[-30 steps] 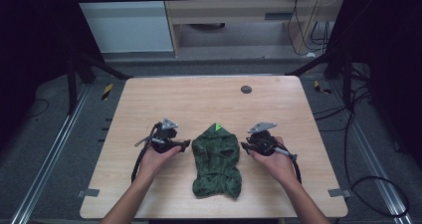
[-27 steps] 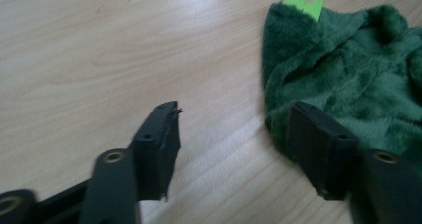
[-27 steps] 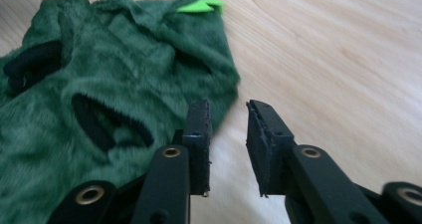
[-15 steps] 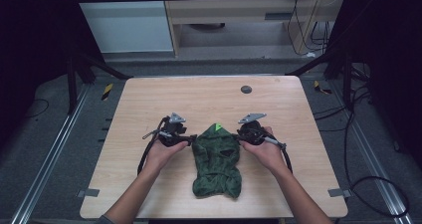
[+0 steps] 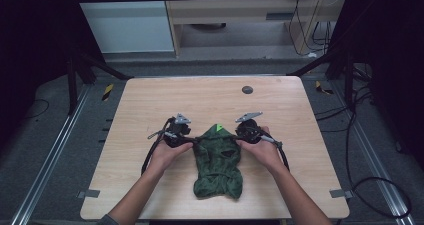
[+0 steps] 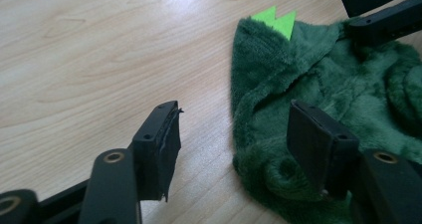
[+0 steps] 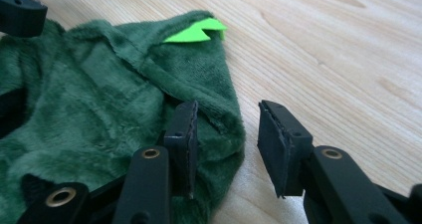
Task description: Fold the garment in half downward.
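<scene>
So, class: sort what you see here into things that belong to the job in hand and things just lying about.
In the job: green fleece garment; left gripper; right gripper.

Lying about: dark round disc set in the table; cables on the floor.

Light wooden table [image 5: 150,105], pale grain. Dark green plush hooded garment [image 5: 218,165] lies near front edge, lime-green spikes [image 5: 218,128] at hood. Small dark round disc [image 5: 247,90] toward far side.
</scene>
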Motion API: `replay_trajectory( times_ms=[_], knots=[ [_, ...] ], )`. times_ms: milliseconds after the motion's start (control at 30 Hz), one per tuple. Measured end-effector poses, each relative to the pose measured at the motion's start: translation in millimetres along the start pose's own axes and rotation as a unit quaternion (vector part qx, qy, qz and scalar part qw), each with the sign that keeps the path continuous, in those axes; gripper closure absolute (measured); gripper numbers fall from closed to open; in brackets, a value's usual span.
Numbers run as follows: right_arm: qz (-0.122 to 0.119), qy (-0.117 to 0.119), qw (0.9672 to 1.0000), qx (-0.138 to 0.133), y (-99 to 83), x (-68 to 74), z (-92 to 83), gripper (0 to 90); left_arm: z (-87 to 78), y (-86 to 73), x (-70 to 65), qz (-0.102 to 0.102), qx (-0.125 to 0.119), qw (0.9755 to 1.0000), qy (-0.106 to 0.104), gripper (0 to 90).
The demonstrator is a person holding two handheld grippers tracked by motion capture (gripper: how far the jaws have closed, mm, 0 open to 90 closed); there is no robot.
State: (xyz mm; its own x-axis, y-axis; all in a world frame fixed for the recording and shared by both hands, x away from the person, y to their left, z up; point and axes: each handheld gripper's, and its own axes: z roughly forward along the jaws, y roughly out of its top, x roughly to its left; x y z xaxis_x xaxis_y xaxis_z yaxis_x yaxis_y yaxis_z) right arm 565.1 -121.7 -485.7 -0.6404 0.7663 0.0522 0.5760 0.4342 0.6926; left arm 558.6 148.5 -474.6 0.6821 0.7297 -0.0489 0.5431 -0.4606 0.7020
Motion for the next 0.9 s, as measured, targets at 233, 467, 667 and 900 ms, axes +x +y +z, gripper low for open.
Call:
replay_trajectory(
  times_ms=[233, 467, 667, 900],
  knots=[
    [-0.005, -0.006, 0.9996, 0.026, -1.8, 1.3, 6.5, 60.5, 10.8, -4.0, 2.4, -0.001, 0.016, 0.9999, 0.005, 39.3],
    [-0.017, -0.014, 0.9994, 0.025, -3.5, 9.5, 5.7, 70.0, 14.8, -7.1, 4.0, -0.003, 0.019, 0.9998, -0.003, 41.8],
    [-0.025, -0.009, 0.9995, 0.015, -8.7, 13.8, 3.5, 79.4, 16.8, -8.0, 3.5, 0.004, 0.019, 0.9997, -0.013, 49.7],
    [-0.029, -0.005, 0.9994, 0.016, -9.7, 15.0, 2.7, 84.2, 17.9, -8.0, -1.3, 0.016, 0.015, 0.9991, -0.035, 70.7]
  ],
)
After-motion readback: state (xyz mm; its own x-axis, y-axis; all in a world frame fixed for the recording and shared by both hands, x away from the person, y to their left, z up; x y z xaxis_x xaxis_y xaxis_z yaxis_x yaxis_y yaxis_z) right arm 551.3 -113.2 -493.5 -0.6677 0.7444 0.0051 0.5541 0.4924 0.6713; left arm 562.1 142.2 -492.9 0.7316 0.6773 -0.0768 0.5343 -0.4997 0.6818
